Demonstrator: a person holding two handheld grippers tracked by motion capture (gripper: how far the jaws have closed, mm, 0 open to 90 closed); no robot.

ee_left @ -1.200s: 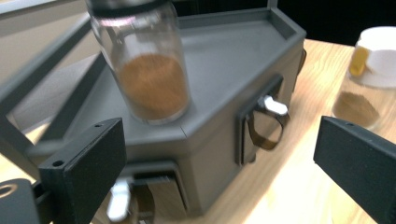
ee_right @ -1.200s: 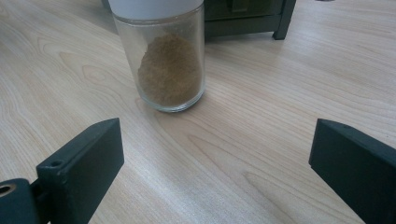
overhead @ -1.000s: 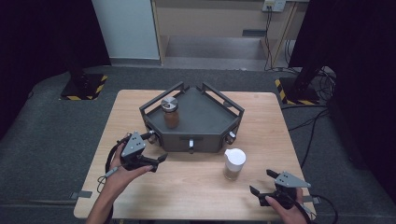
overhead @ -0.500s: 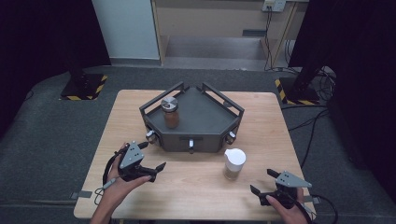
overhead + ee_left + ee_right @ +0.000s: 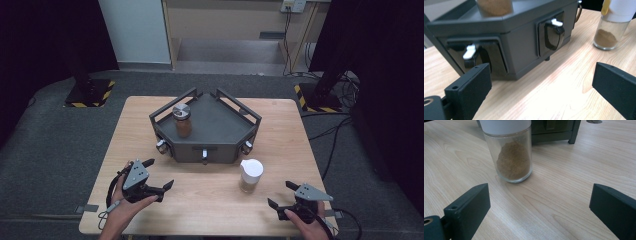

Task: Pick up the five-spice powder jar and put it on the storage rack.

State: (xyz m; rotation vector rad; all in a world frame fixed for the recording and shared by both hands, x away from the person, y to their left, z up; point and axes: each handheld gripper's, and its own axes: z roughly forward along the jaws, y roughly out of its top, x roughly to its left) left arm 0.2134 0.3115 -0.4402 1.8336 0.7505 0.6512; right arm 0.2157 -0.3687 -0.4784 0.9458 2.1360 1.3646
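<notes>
A dark grey angular stand (image 5: 220, 145) sits mid-table, and a silver-lidded jar (image 5: 182, 121) of brown powder stands on its top. In front of the stand's right corner, a white-lidded jar (image 5: 251, 175) of brown powder stands on the wood. My left gripper (image 5: 159, 173) hovers open near the front left and holds nothing. The left gripper view faces the stand's front panels (image 5: 524, 50), which carry white-tipped latches (image 5: 556, 23), with the white-lidded jar (image 5: 611, 32) off to the right. My right gripper (image 5: 280, 194) is open at the front right, with the white-lidded jar (image 5: 512, 157) just beyond its jaws.
The wooden table (image 5: 140, 125) has bare room on both sides of the stand and between my grippers. Dark carpet surrounds the table. Yellow-black striped bases (image 5: 90, 97) stand on the floor behind the table's far corners.
My left gripper has drawn back from the stand's left corner toward the table's near edge. The right gripper and both jars have not moved.
</notes>
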